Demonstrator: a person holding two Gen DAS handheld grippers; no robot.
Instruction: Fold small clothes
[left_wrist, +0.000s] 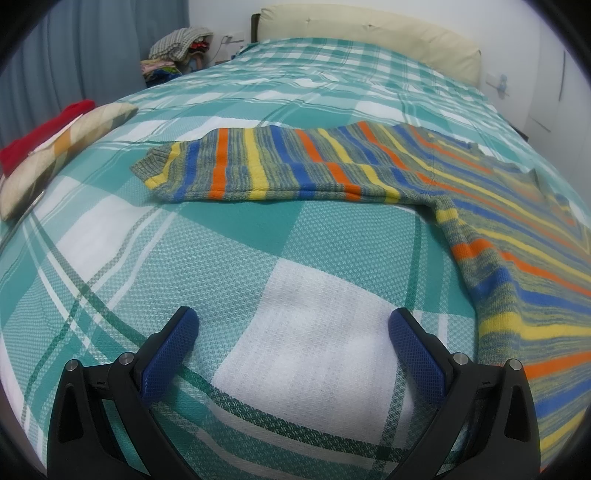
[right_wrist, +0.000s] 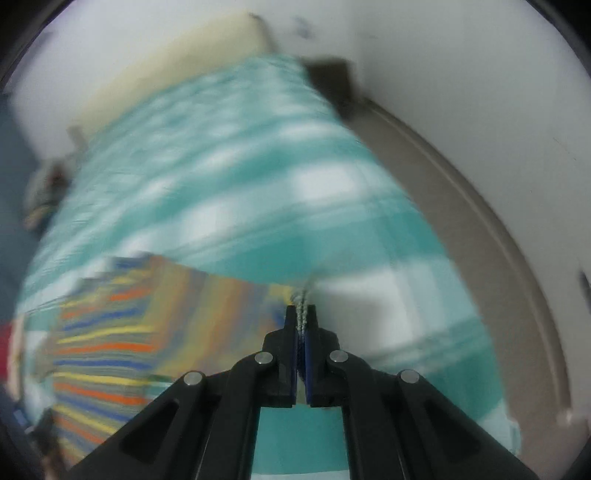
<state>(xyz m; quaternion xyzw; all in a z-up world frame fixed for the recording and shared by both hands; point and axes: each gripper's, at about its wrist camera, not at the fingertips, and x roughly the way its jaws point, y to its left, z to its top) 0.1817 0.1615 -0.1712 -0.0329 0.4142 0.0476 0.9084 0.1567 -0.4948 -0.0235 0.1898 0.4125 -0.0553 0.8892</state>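
Note:
A striped knit sweater (left_wrist: 424, 177) in grey, blue, orange and yellow lies spread on the bed, one sleeve stretched out to the left. My left gripper (left_wrist: 293, 321) hovers open over a white square of the bed cover, left of the sweater's hem, with nothing between its fingers. In the blurred right wrist view my right gripper (right_wrist: 301, 308) is shut on a knit edge of the sweater (right_wrist: 122, 343), which trails away to the left. Which part of the sweater it pinches I cannot tell.
The bed cover (left_wrist: 229, 236) is teal and white plaid. Folded clothes, one red (left_wrist: 44, 136), lie at the bed's left edge. A heap of clothes (left_wrist: 177, 51) sits beyond the far left corner. A cream headboard (left_wrist: 369, 40) lies ahead; floor (right_wrist: 461, 206) runs along the right side.

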